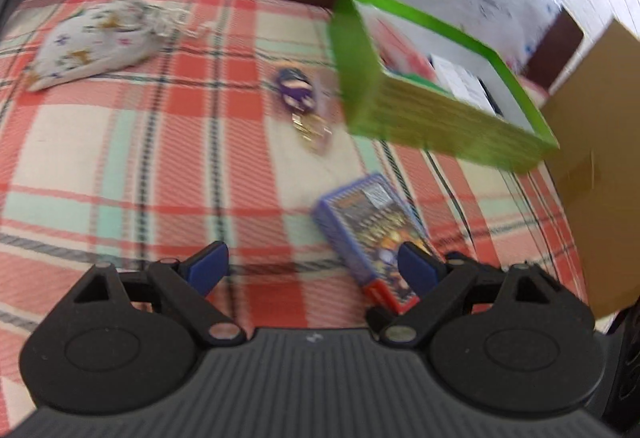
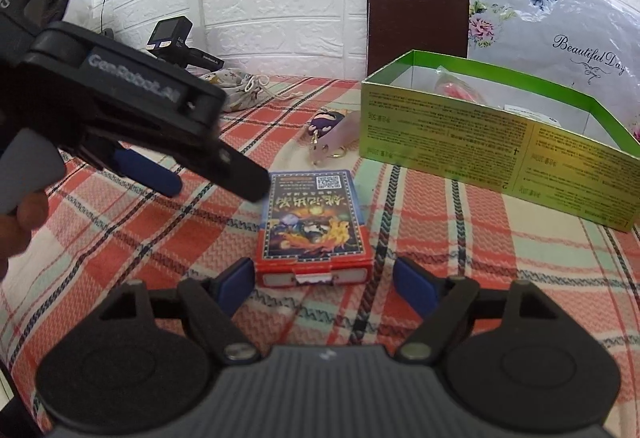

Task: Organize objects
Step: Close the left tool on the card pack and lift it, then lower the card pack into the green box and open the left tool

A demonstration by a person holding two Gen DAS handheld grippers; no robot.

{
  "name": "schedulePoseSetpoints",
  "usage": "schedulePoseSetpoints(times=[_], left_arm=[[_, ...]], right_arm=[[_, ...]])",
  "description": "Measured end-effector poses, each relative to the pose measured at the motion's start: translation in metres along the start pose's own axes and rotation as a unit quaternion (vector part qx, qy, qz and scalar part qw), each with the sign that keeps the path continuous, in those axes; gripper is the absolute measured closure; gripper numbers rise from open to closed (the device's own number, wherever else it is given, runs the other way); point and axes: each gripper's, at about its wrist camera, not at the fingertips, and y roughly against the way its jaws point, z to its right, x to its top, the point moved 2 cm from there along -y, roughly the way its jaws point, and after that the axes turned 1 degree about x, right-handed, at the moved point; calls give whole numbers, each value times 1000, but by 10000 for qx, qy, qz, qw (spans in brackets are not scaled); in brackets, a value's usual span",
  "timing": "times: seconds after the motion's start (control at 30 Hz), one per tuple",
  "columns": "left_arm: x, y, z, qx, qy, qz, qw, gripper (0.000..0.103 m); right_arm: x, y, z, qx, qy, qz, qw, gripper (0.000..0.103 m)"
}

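While the right claw [image 2: 324,284] is being held low in the frame with its jaws spread wide, nothing is being gripped: the card box [image 2: 314,224] is lying flat on the checked cloth [image 2: 460,278] just ahead of the blue fingertips [image 2: 240,280], not between the pads. Its red end is being faced by the claw. The left claw [image 1: 312,264] is also being kept wide and empty; in its own blurred view the same card box [image 1: 370,234] is being partly covered by the right-hand fingertip, though touching cannot be told. In the right view that claw [image 2: 216,173] is being seen coming in from the upper left, its tip near the box's far corner.

Further out, at centre frame, a purple keychain [image 2: 328,127] is lying beside the green box [image 2: 500,153], which is standing open at the right with a few things already inside. A cloth pouch [image 1: 96,41] is resting at the upper left.

The step in hand is judged to be the approach to the card box. Next, the claw is needing to be advanced around the box's sides and closed, then lifted toward the green box.
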Motion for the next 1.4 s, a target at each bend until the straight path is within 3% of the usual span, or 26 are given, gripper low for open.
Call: schedulePoseSetpoints(times=[0.1, 0.17, 0.2, 0.23, 0.27, 0.4, 0.67, 0.87, 1.0, 1.03, 1.1, 1.17, 1.27, 1.4], left_arm=[[-3, -15, 13, -117, -77, -243, 9996, 10], [-4, -17, 19, -14, -234, -126, 9996, 11], [-4, -20, 23, 17, -330, -87, 9994, 11], [-3, -20, 24, 4, -373, 3, 9993, 18], [-3, -19, 25, -98, -388, 72, 9992, 35], [6, -4, 33, -135, -465, 337, 9983, 48], [46, 31, 79, -210, -1148, 1240, 9854, 49], [92, -1, 131, -498, -1498, 1369, 9779, 49], [117, -31, 173, -621, -1931, 1538, 9670, 46], [122, -41, 179, -442, -1938, 1512, 9683, 44], [127, -54, 182, -199, -1747, 1289, 9759, 44], [122, -53, 173, -397, -1553, 1226, 9794, 44], [108, -51, 164, -115, -1650, 1299, 9776, 43], [100, -51, 155, 27, -1529, 1093, 9822, 43]], right_arm=[[1, -2, 1, 53, -30, 0, 10000, 25], [2, -5, -1, 141, 55, 8, 9999, 41], [2, -5, -4, 202, 159, 32, 9997, 41], [2, -6, -7, 190, 258, 41, 9995, 42], [2, -7, -9, 206, 302, 53, 9993, 42], [3, 1, -3, 199, 64, 278, 9994, 43], [31, 34, 20, -147, -23, 1422, 9897, 43], [58, 32, 74, -667, -275, 1678, 9832, 43], [80, 18, 118, -1231, -434, 1872, 9736, 41], [83, 9, 128, -1491, -407, 1841, 9707, 35], [88, -13, 147, -1878, -523, 1414, 9706, 34], [82, -12, 158, -1720, -885, 1449, 9704, 35], [66, -6, 154, -1672, -950, 1495, 9699, 35], [57, -3, 142, -1635, -999, 1553, 9691, 34]])
